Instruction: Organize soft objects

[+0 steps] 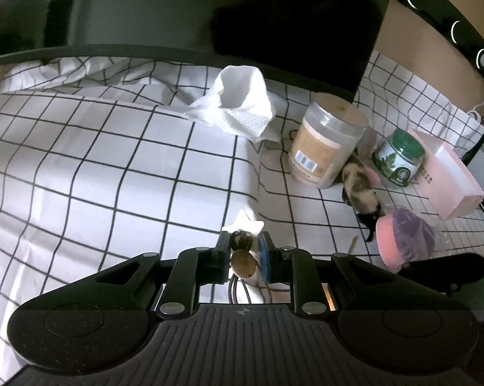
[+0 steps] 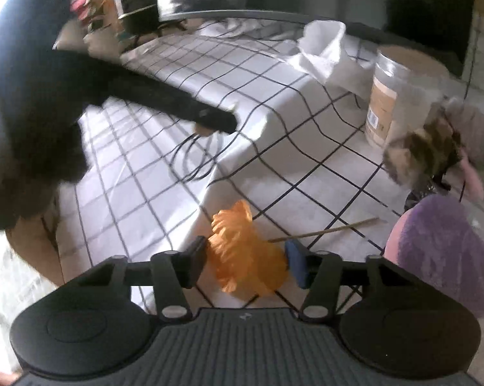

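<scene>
My left gripper point(image 1: 244, 244) is shut on a small trinket point(image 1: 243, 259) with a white star tip, a dark bead and a tan round piece, and thin cords hang from it. It hovers over the checked tablecloth point(image 1: 113, 160). In the right wrist view my right gripper point(image 2: 246, 254) is shut on a crumpled orange soft object point(image 2: 245, 251), with both pads against its sides. A furry tan-and-black plush point(image 1: 359, 189) point(image 2: 425, 154) lies to the right. A pink and purple soft item point(image 1: 406, 241) point(image 2: 448, 251) sits nearer, at the right edge.
A crumpled white cloth point(image 1: 242, 96), a clear jar point(image 1: 325, 141), a green-lidded jar point(image 1: 399, 157) and a pink box point(image 1: 448, 173) stand at the back right under a dark monitor point(image 1: 306, 16). A thin stick point(image 2: 325, 228) lies by the orange object. A person's black sleeve point(image 2: 145, 96) reaches across the table.
</scene>
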`<state>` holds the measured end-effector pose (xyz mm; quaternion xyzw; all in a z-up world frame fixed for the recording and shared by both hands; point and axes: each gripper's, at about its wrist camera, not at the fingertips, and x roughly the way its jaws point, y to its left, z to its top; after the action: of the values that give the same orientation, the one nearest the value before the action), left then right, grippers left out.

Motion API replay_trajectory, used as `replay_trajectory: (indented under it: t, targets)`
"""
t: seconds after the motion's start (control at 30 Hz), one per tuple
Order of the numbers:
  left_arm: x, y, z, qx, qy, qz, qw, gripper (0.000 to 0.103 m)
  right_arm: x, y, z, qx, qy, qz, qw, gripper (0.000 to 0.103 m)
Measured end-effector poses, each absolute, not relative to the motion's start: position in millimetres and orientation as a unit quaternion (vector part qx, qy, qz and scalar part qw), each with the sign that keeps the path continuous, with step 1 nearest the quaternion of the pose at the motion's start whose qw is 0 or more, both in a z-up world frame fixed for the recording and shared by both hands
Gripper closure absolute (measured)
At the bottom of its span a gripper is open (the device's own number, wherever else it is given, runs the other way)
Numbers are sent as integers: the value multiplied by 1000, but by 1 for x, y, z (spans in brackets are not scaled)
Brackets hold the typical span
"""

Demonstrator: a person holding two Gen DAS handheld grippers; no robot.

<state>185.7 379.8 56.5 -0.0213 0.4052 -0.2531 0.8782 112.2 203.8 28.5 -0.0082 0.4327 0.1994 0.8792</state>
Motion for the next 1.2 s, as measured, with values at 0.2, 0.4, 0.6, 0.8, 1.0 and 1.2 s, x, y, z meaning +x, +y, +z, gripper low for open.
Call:
replay_trajectory:
  t: [0.2,0.4,0.6,0.8,1.0,1.2]
  targets:
    - [185,382,58,-29,406,-244,880,82,110,212,36,-36,422,206,882,98]
    - [189,377,81,-34,386,-239,890,82,109,209,62,-61,385,214,896,100]
    - [215,358,152,7,313,-237,920,82,119,190,121,-104,297,204,927,101]
    - [243,308,229,20,242,-249,938,82,133,125,200,-117,202,133,963,101]
    - [237,213,262,20,220,-327,919,82,113,28,239,-111,163,35,980,101]
    - [220,97,265,14,228,-418,879,81,77,-65,236,-86,168,-43,981,101]
